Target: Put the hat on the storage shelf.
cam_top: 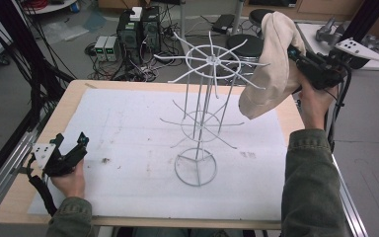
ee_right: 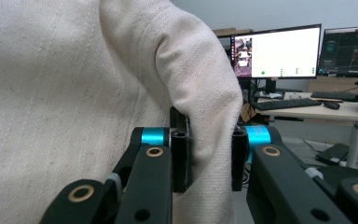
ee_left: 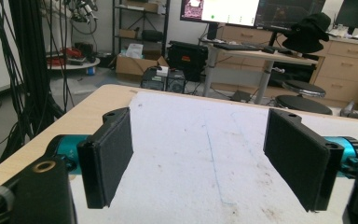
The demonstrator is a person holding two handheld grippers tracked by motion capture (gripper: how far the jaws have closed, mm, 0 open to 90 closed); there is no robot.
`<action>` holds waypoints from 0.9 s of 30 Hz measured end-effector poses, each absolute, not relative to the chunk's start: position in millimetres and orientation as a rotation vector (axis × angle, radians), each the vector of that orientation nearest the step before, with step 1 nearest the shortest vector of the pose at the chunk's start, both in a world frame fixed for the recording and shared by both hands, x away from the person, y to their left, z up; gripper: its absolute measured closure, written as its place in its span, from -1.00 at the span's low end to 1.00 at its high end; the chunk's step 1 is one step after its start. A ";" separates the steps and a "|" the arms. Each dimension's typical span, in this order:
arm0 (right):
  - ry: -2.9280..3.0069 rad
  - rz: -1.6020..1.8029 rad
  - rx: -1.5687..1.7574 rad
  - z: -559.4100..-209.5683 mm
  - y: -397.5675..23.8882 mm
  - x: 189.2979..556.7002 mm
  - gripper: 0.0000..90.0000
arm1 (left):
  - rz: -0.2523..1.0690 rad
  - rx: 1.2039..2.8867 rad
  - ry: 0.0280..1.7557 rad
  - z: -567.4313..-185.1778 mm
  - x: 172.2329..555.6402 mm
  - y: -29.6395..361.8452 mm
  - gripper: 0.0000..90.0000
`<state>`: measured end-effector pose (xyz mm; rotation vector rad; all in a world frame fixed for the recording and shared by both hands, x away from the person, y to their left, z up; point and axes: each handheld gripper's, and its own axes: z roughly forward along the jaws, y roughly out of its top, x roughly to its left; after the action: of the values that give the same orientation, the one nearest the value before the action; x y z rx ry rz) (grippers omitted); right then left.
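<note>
Room: a lab with bundles of black cables [cam_top: 27, 54] at nine o'clock, grey computer boxes [cam_top: 138, 29] on the floor at twelve, round black stools [cam_top: 246, 44] beyond the table and lit monitors [ee_right: 277, 51] on a desk behind.
Table: a pale wooden table top [cam_top: 69, 103] covered by a white, slightly smudged paper sheet [cam_top: 128, 128].
Rack: a white wire hanging stand with a round base and two tiers of radiating hooks [cam_top: 202, 113], upright near the sheet's centre; every hook looks bare.
Cloth: a cream canvas cloth item, perhaps a hat or bag [cam_top: 274, 64], held in the air at about two o'clock from the rack, just beside the tips of the upper hooks; whether it touches one I cannot tell.
Right gripper [ee_right: 209, 154]: jaws drawn narrow, pinching a fold of the cloth between the pads (the fabric bulges over them).
Left gripper [cam_top: 71, 148]: jaws spread wide with nothing between them, resting low on the sheet at eight o'clock, well apart from the rack.
Progress: I judge the cloth picked up and carried to the rack; hooking it on a spoke and letting go are left.
</note>
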<state>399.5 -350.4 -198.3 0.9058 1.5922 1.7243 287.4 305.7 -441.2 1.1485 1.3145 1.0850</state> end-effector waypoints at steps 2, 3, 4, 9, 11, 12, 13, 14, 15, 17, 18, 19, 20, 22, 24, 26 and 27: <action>1.594 1.725 0.897 -195.3 -353.2 396.1 0.73 | 1.085 1.150 1.316 -441.3 287.4 306.0 -0.46; 1.590 1.729 0.901 -194.5 -354.0 394.7 0.73 | 1.083 1.148 1.316 -441.4 287.6 306.0 -0.47; 1.590 1.733 0.901 -193.6 -355.5 392.8 0.72 | 1.082 1.147 1.316 -441.6 287.8 306.0 -0.46; 1.600 1.749 0.854 -186.3 -356.0 379.9 0.72 | 1.078 1.148 1.316 -441.7 288.1 305.9 -0.47; 1.620 1.751 0.808 -179.9 -352.5 372.1 0.72 | 1.076 1.145 1.317 -441.8 288.3 305.9 -0.46; 1.621 1.751 0.797 -178.7 -351.7 370.8 0.71 | 1.076 1.144 1.317 -441.7 288.2 306.0 -0.47; 1.622 1.758 0.785 -176.8 -350.3 368.4 0.71 | 1.076 1.143 1.316 -441.7 288.2 306.2 -0.46; 1.623 1.765 0.767 -174.3 -348.4 365.4 0.71 | 1.076 1.142 1.316 -441.7 288.2 306.4 -0.47; 1.625 1.776 0.750 -171.9 -346.1 362.4 0.71 | 1.075 1.143 1.319 -441.7 288.1 306.5 -0.46; 1.633 1.790 0.698 -167.1 -340.8 356.9 0.71 | 1.074 1.142 1.319 -441.9 288.4 306.6 -0.46; 1.641 1.800 0.680 -164.7 -337.6 354.0 0.71 | 1.074 1.142 1.319 -441.9 288.5 306.6 -0.46; 1.648 1.806 0.656 -162.1 -334.2 351.9 0.71 | 1.073 1.141 1.319 -441.9 288.5 306.6 -0.47; 1.664 1.802 0.633 -158.9 -329.6 349.1 0.70 | 1.072 1.140 1.319 -441.9 288.6 306.7 -0.47; 1.680 1.801 0.597 -154.7 -322.8 346.2 0.70 | 1.072 1.137 1.320 -441.9 288.6 306.7 -0.46; 1.699 1.790 0.563 -150.0 -315.3 342.5 0.69 | 1.072 1.136 1.321 -441.9 288.5 307.0 -0.46; 1.716 1.786 0.531 -146.0 -309.0 339.8 0.69 | 1.071 1.135 1.322 -441.9 288.6 307.1 -0.46; 1.721 1.786 0.521 -144.5 -306.1 338.3 0.68 | 1.070 1.135 1.322 -442.0 288.7 307.2 -0.46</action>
<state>338.3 -306.1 -144.5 0.5213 1.7207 1.7858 288.7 307.2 -442.0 1.1353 1.3219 1.0701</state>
